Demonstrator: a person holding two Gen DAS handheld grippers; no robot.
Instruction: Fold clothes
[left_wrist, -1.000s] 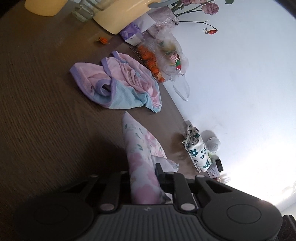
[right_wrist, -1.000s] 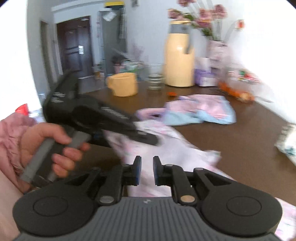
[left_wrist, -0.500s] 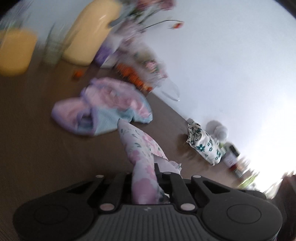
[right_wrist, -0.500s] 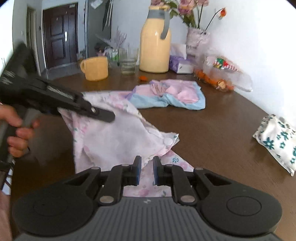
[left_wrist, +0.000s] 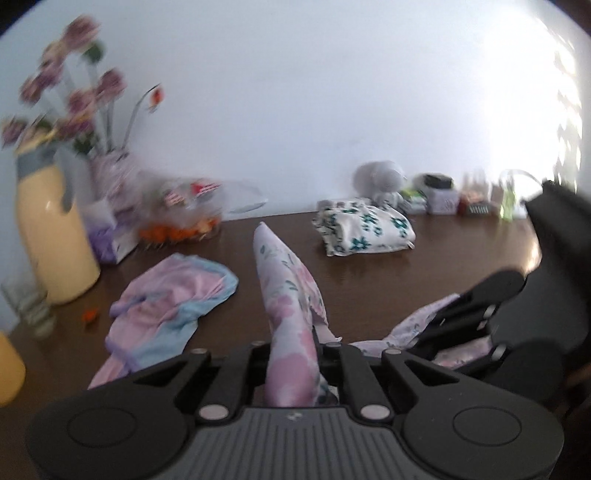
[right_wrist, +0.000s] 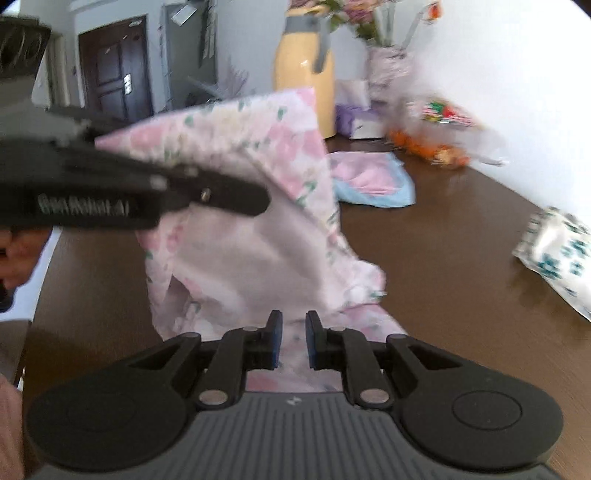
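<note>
**Floral cloth lifted by one edge, ready for the fold**

On your left, the left gripper (left_wrist: 293, 363) is pinched tight on the pink floral cotton garment (left_wrist: 286, 295), which rises between its fingers; seen from the right wrist, it holds one upper edge high so the cloth (right_wrist: 240, 221) hangs as a sheet off the dark brown wooden table (right_wrist: 443, 258), its lower part trailing there. That lift likely lets you carry the edge over. Your right gripper (right_wrist: 293, 341) sits low over the trailing hem, nearly closed; I cannot tell whether it grips cloth. Beyond lies a crumpled pink-and-blue knit garment (right_wrist: 373, 177), unfolded, and further right a folded white cloth with teal flowers (right_wrist: 557, 254).
</note>
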